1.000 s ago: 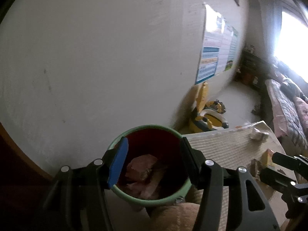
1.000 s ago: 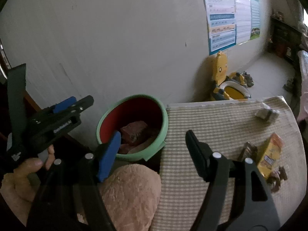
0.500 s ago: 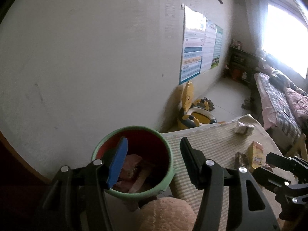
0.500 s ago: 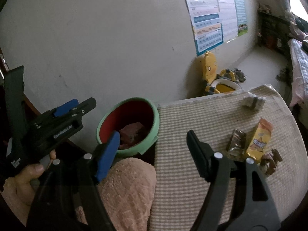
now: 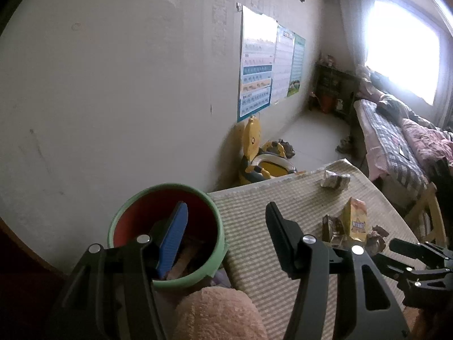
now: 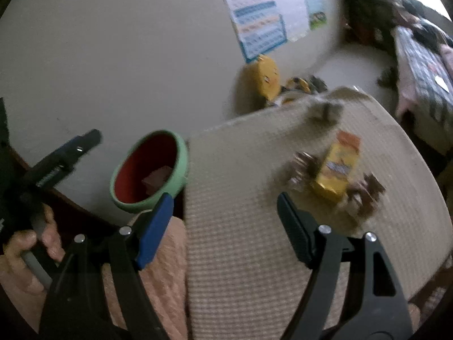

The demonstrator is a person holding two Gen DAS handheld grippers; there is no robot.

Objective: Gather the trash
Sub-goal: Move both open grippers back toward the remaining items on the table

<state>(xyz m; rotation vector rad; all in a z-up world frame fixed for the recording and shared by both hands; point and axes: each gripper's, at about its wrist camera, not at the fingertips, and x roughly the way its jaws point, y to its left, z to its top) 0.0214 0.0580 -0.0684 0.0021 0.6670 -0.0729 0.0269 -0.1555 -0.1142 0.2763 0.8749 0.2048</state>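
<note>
Both tools are released and carry nothing. The left tool (image 5: pixel 226 226) hangs with its fingers spread over the near rim of the round green-rimmed bin with a red interior (image 5: pixel 167 229), which stands off the left edge of the table (image 5: pixel 283 198) and already contains a few pinkish scraps. The right tool (image 6: pixel 223 221) is also spread wide, above the bare near part of the table's striped woven beige cover; its view is motion-blurred.

The remaining trash lies on the far right part of the table, well apart from the bin:
- a yellow-orange foil snack packet (image 5: pixel 355 218), lying flat;
- dark brown crumpled wrappers (image 5: pixel 331 226) touching it on both sides;
- a small grey-white crumpled wrapper (image 5: pixel 334 180) near the far edge, apart from the cluster.

Step in hand, as judged: reach with the right tool for the snack packet cluster.

Procedure:
1. The packet's long axis runs from the near right toward the far left corner, its orange end pointing away from the operator. Set the fingers across the short width, not along the length.
2. Lower until one finger slides under the packet's edge; a flat foil packet tends to slip, so pinch a raised fold if available.
3. Avoid catching the woven cover.
4. Keep the left tool clear of the bin's opening before the transfer.
</note>
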